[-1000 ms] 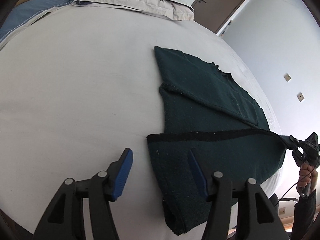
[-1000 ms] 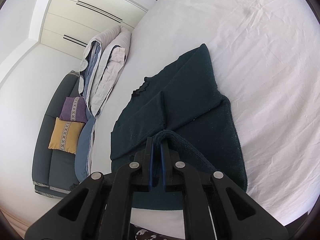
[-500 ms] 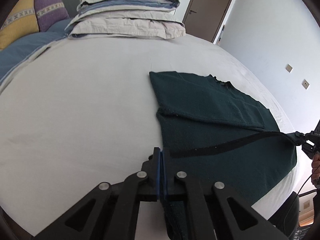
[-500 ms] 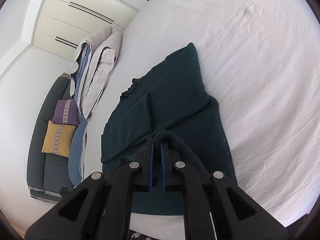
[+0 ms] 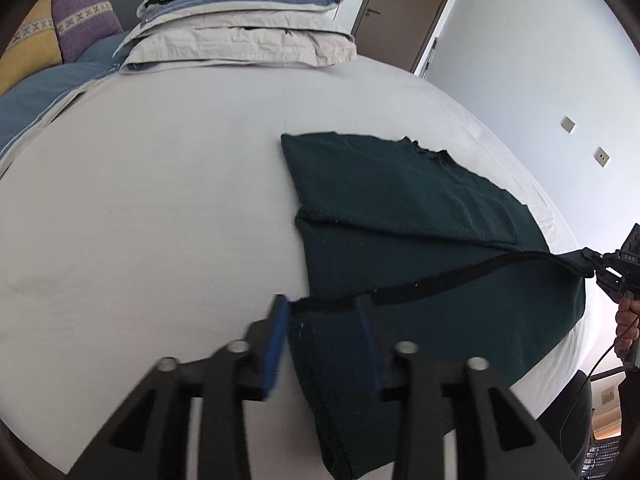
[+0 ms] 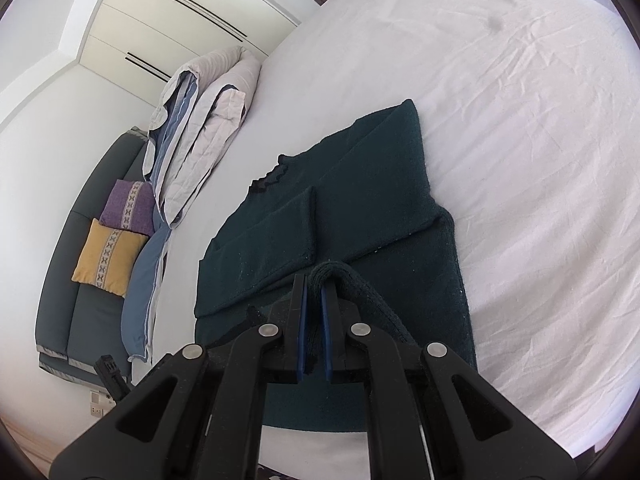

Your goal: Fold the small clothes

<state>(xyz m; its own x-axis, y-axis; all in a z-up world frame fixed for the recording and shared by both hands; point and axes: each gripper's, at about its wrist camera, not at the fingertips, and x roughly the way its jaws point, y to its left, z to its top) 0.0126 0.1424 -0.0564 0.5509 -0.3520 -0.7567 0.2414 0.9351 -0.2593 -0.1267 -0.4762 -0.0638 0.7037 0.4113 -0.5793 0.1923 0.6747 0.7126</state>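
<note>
A dark green sweater (image 5: 404, 216) lies on the white bed (image 5: 160, 200), sleeves folded in over the body. Its black-edged hem (image 5: 440, 280) is lifted and stretched between the two grippers. My left gripper (image 5: 322, 320) is open, its blue-padded fingers (image 5: 276, 336) either side of the hem's left corner, the image blurred by motion. My right gripper (image 6: 314, 304) is shut on the sweater's hem (image 6: 332, 272) and holds it above the body of the sweater (image 6: 360, 200). The right gripper also shows in the left wrist view (image 5: 600, 268), at the far right.
A folded duvet and pillows (image 5: 240, 32) are stacked at the head of the bed. A grey sofa with a purple cushion (image 6: 128, 208) and a yellow cushion (image 6: 106, 256) stands beside the bed. A brown door (image 5: 404, 8) is in the far wall.
My left gripper closed on the hem corner half a second ago and now stands open again, blurred. The right gripper has kept its hold and raised the hem slightly.
</note>
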